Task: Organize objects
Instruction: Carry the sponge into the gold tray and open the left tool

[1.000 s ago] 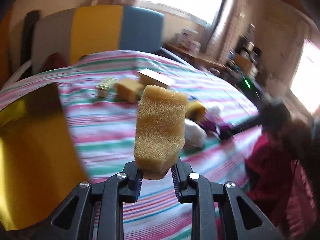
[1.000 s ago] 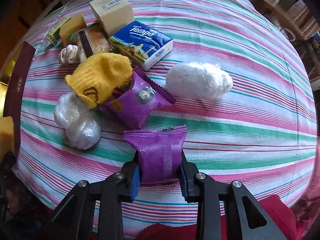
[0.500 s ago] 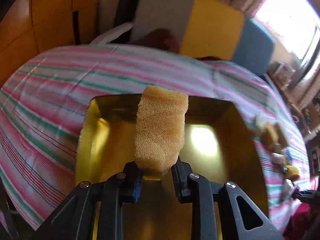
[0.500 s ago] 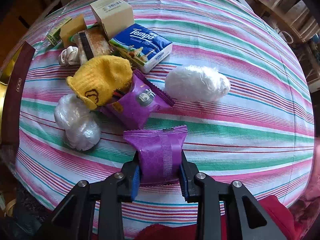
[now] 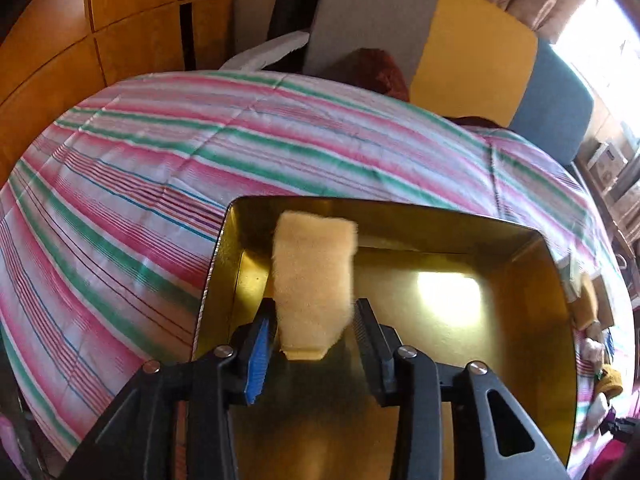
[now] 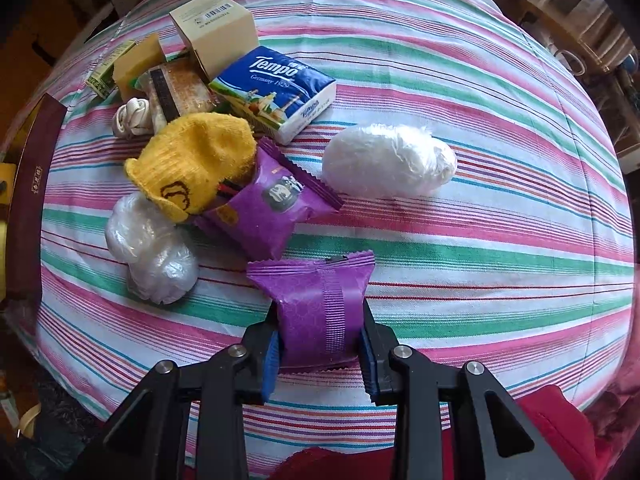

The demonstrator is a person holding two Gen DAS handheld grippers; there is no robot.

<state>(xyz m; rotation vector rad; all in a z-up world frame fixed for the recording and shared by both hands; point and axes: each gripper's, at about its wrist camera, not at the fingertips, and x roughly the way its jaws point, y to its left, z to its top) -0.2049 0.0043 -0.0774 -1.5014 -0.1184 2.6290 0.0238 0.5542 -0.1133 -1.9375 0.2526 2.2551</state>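
Note:
In the left wrist view my left gripper (image 5: 314,326) hangs over the gold tray (image 5: 532,240). Its jaws stand apart, and the yellow sponge (image 5: 314,276) sits blurred between them, with a gap on its right side. In the right wrist view my right gripper (image 6: 318,342) is shut on a purple snack packet (image 6: 320,308), held just above the striped tablecloth (image 6: 460,256). A second purple packet (image 6: 268,210) lies beyond it, under a yellow sock (image 6: 196,168).
Further back lie a Tempo tissue pack (image 6: 276,92), a cardboard box (image 6: 214,30), a white wrapped bundle (image 6: 388,162), a clear plastic bundle (image 6: 150,250) and small items. The tray's dark red side (image 6: 30,184) shows at far left. A chair (image 5: 452,40) stands behind the table.
My left gripper swung from the pile to over the gold tray, then its jaws opened and the sponge began to slip free. My right gripper stayed still, holding the purple packet.

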